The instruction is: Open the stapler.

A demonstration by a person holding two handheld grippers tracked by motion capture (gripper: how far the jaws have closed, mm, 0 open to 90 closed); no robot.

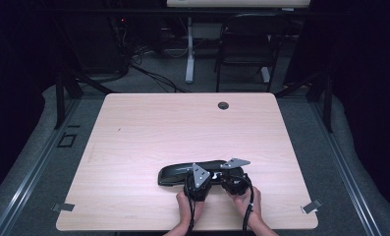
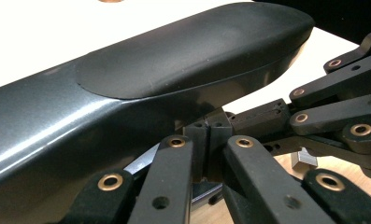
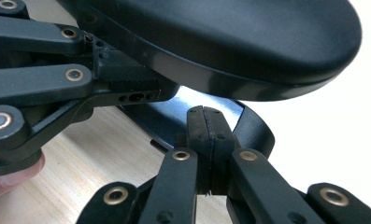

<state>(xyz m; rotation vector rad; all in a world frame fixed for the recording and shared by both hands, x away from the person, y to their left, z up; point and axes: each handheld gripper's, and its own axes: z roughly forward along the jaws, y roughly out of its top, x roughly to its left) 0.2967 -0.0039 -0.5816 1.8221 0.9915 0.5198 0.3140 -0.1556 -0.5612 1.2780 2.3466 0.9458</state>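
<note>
My left gripper [image 2: 210,135] has its jaws pressed flat together with nothing between them, the tips tucked just under the long dark case [image 2: 141,93] that lies across the table [image 2: 43,37]. My right gripper [image 3: 206,126] is the same, jaws closed pad to pad on nothing, nosed in below the rounded end of the case [image 3: 230,42], where a glossy lower part shows behind the tips. Each gripper view also catches the other gripper's black linkage off to one side, close by, so the two tips sit near each other under the case; whether either touches it I cannot tell. The high view gives what those two lack: the case [image 1: 175,173] lies lengthwise near the front edge of the table [image 1: 182,123], with the left gripper [image 1: 198,183] and right gripper [image 1: 234,181] side by side at its near side, a hand [image 1: 186,206] behind each, grey plates on top.
</note>
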